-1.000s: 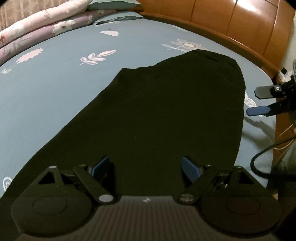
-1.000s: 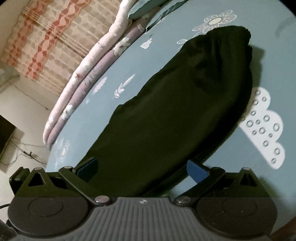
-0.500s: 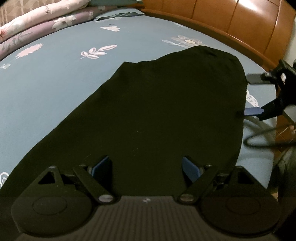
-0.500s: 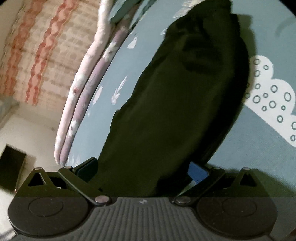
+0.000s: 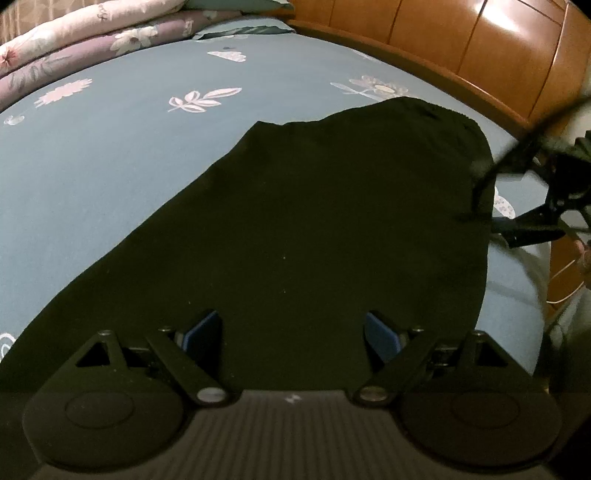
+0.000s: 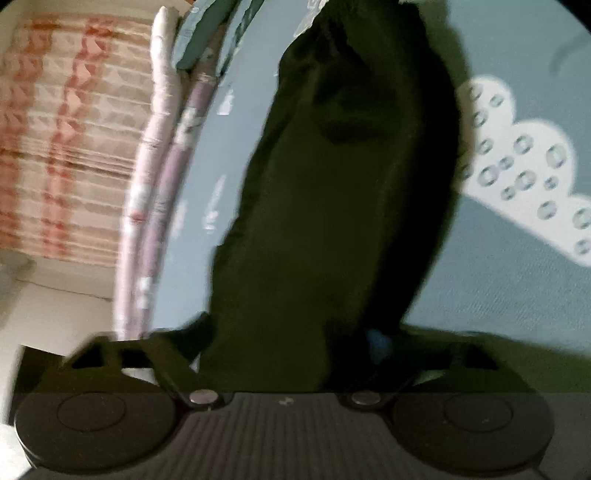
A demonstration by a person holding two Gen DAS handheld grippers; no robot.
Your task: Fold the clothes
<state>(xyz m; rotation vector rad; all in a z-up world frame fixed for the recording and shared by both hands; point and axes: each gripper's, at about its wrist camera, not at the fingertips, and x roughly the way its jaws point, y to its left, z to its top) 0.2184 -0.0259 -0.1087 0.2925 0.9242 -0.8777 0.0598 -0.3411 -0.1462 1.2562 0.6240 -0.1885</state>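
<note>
A black garment [image 5: 314, 221] lies flat and lengthwise on the blue patterned bed sheet [image 5: 110, 147]. My left gripper [image 5: 291, 328] hovers over its near end with blue pads wide apart, so it is open and nothing is pinched. At the garment's far right edge my right gripper [image 5: 495, 206] reaches in, blurred by motion. In the right wrist view the garment [image 6: 332, 184] runs away from the right gripper [image 6: 291, 332]. That gripper's jaws are closing with the cloth's edge between them, and a gap still shows.
Folded floral quilts [image 5: 92, 33] are stacked along the far left side of the bed. A wooden headboard [image 5: 480, 48] borders the far right. The bed's edge and a thin white cable [image 5: 565, 277] are at the right. A striped curtain [image 6: 55, 129] hangs beyond the bed.
The right gripper rolled, sank onto the garment's right edge and its fingers drew closer together. The left gripper stayed in place and open.
</note>
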